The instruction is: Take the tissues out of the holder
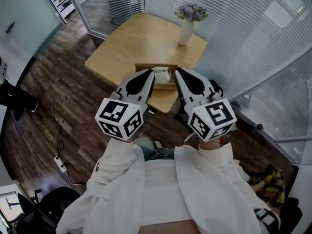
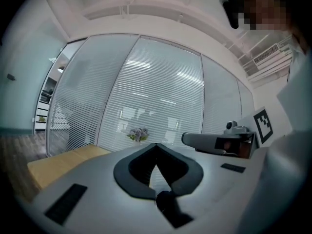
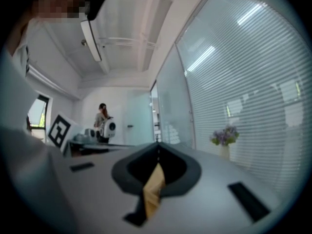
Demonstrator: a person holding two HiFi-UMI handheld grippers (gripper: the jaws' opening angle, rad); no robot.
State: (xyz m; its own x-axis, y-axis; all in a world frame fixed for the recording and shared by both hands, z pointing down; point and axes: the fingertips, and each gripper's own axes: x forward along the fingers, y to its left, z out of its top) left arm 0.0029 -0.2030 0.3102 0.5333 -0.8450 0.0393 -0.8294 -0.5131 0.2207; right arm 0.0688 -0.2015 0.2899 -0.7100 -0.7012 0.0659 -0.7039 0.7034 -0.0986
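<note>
You have open room over the left and middle of the table (image 1: pixel 131 43), whose top is mostly bare. A vase (image 1: pixel 185 32) of flowers stands at the far right corner, well apart from the tissue holder (image 1: pixel 156 67) at the near edge. The glass partition (image 1: pixel 234 28) closes off the far and right sides. Your left gripper (image 1: pixel 149 77) and right gripper (image 1: pixel 178 74) flank the holder, leaving only a narrow gap between them.

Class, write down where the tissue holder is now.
Head view: the tissue holder sits at the near edge of the wooden table, between the left tongs and right tongs, nearer than the flower vase.
</note>
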